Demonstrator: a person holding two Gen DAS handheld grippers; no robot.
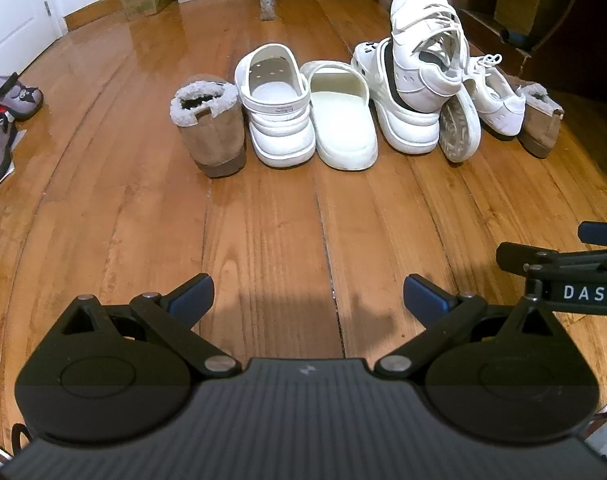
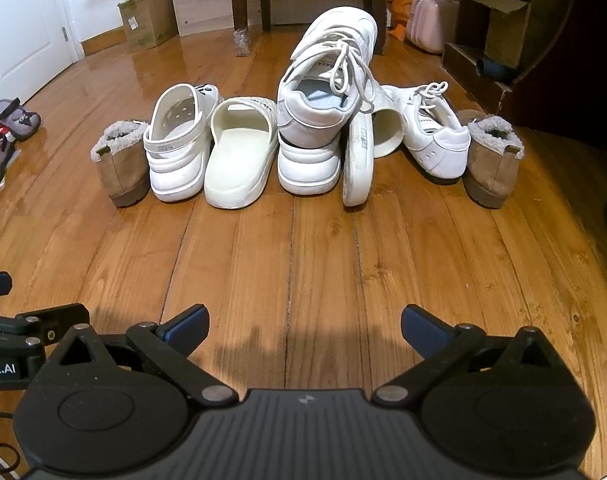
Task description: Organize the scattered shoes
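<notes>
A huddle of shoes sits on the wooden floor ahead of both grippers. From the left: a brown fleece-lined slipper point(image 1: 209, 124) point(image 2: 121, 162), a white clog point(image 1: 277, 106) point(image 2: 179, 148), a cream slide point(image 1: 343, 114) point(image 2: 237, 156), then a second white clog point(image 1: 399, 120) point(image 2: 308, 162) with a white sneaker point(image 1: 427, 44) point(image 2: 327, 80) piled on top. A second cream slide point(image 1: 459, 126) point(image 2: 358, 158) stands on its edge beside them. Further right lie another white sneaker point(image 1: 495, 96) point(image 2: 435, 136) and the second brown slipper point(image 1: 541, 120) point(image 2: 493, 158). My left gripper point(image 1: 308, 294) and right gripper point(image 2: 305, 326) are open, empty, short of the shoes.
Small grey children's shoes point(image 1: 13, 96) point(image 2: 15, 118) lie at the far left near a white door point(image 2: 19, 36). Cardboard boxes point(image 2: 147, 20), table legs point(image 2: 239, 4), a pink case point(image 2: 433, 22) and a dark cabinet point(image 2: 543, 40) stand behind the shoes. Bare floor point(image 2: 303, 248) lies between grippers and shoes.
</notes>
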